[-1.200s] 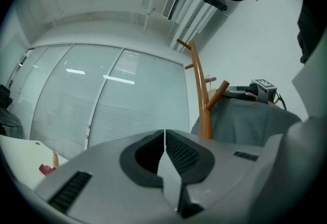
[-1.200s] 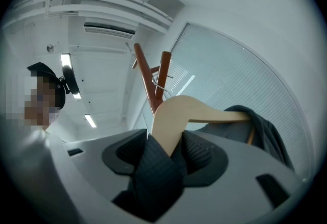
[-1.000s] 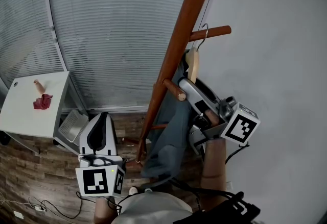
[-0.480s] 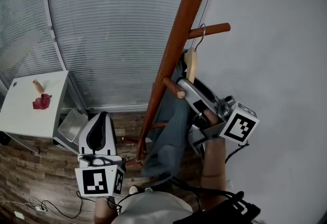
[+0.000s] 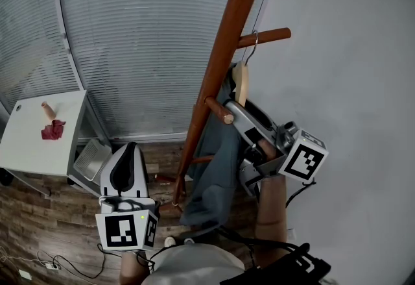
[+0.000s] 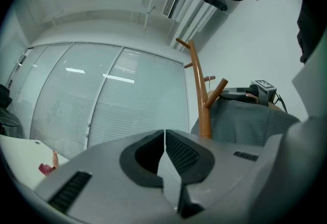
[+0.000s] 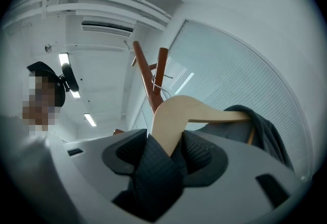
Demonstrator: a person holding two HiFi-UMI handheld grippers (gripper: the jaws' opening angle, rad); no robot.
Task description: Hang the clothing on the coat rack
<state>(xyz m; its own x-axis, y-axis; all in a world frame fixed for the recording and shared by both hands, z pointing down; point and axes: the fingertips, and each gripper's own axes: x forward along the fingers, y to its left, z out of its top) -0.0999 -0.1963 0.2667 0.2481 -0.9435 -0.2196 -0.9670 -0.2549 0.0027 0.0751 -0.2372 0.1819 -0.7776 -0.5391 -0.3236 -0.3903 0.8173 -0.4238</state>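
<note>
Up at the coat rack [image 5: 224, 56], it all comes down to the wire hook [image 5: 252, 45] and the upper peg [image 5: 270, 36]. From the head view the hook's curve sits right at the peg and looks looped over it, though I can't tell if it's actually carrying the weight. The right gripper [image 5: 237, 111] is clamped on the shoulder of the wooden hanger [image 5: 242, 81], with a fold of the grey garment [image 5: 217, 160] pinched in there too (the right gripper view shows it clearly: pale wood plus dark striped cloth wedged between the jaws). So the hook lies up and away from those jaws, at the far end of the hanger's neck, and the hanger's long axis runs down from the peg toward the gripper. The grey garment drapes down beside the pole, past the lower peg [image 5: 221, 113], which is just beside the jaw tips. The left gripper [image 5: 123, 173] hangs low and well apart from all this, jaws closed on nothing. My guess is the right one is the only one placed to settle the hook and then let go.
</note>
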